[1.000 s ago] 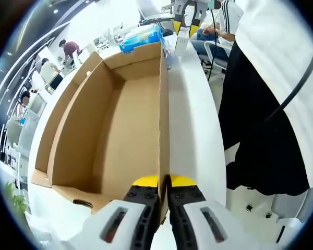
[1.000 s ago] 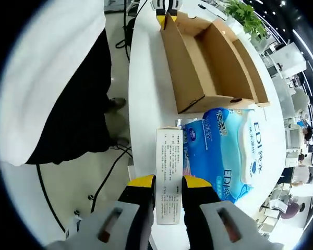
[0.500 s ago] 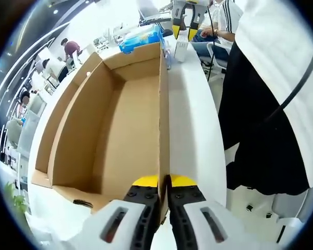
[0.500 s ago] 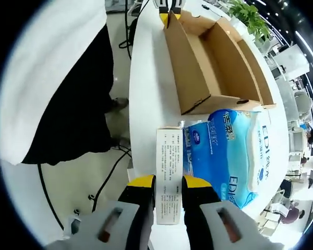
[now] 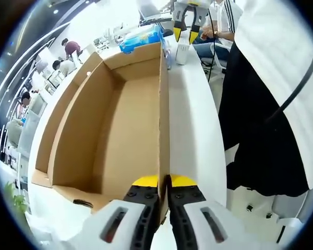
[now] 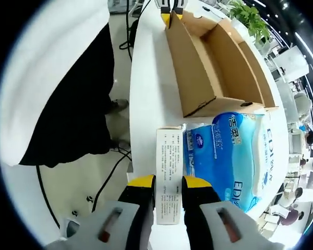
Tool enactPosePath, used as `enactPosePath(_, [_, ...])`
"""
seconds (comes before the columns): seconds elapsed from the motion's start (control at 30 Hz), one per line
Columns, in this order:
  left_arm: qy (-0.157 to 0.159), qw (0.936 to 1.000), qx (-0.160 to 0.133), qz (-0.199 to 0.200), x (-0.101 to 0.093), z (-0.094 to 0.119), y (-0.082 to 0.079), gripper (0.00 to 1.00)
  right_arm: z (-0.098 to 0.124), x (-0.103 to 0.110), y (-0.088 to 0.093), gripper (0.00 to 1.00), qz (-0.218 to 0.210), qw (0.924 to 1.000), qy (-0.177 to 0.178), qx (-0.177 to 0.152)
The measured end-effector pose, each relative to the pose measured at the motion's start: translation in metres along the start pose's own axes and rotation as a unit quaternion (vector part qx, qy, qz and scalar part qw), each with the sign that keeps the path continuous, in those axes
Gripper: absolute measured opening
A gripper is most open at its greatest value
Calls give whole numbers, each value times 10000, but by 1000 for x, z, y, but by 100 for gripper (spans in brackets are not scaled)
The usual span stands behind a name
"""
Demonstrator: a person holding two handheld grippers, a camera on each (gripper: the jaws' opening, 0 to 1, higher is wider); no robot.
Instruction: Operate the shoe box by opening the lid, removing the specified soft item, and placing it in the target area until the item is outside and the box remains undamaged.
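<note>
The open shoe box [image 5: 120, 120] wall is pinched between the closed left gripper [image 5: 164, 182] fingers; the tissue pack [image 6: 229, 151], outside on the surface [image 6: 148, 99], is gripped by its label by the right gripper [image 6: 168, 179].

In the left gripper view, the right gripper [image 5: 185, 35] at 12 o'clock has come lower and nearer the cardboard box [image 5: 115, 120]. In the right gripper view, the blue tissue pack [image 6: 227, 161] at 3 o'clock shows further from the box's end.
</note>
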State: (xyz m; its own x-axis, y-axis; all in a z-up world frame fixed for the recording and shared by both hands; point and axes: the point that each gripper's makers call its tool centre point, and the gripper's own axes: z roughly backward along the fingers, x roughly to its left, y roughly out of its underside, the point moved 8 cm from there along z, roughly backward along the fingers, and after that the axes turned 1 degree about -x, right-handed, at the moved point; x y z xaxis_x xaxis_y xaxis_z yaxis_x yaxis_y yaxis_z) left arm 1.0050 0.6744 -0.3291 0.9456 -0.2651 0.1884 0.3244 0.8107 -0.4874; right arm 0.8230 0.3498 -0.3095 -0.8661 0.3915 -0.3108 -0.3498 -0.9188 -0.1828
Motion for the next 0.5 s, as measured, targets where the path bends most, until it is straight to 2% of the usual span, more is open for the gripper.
enactPosePath(0.23, [5, 10000, -13, -19, 0, 0, 0, 4, -3, -10, -1, 18, 178, 9998, -133, -28])
enactPosePath(0.27, [-9, 10000, -21, -8, 0, 0, 0, 4, -4, -12, -1, 18, 197, 9996, -220, -45])
enactPosePath(0.33, [-23, 10000, -22, -17, 0, 0, 0, 4, -2, -13, 1, 18, 495, 9977, -461, 46])
enactPosePath(0.5, [-21, 10000, -15, -3, 0, 0, 0, 4, -4, -18, 4, 18, 425, 9978, -505, 102])
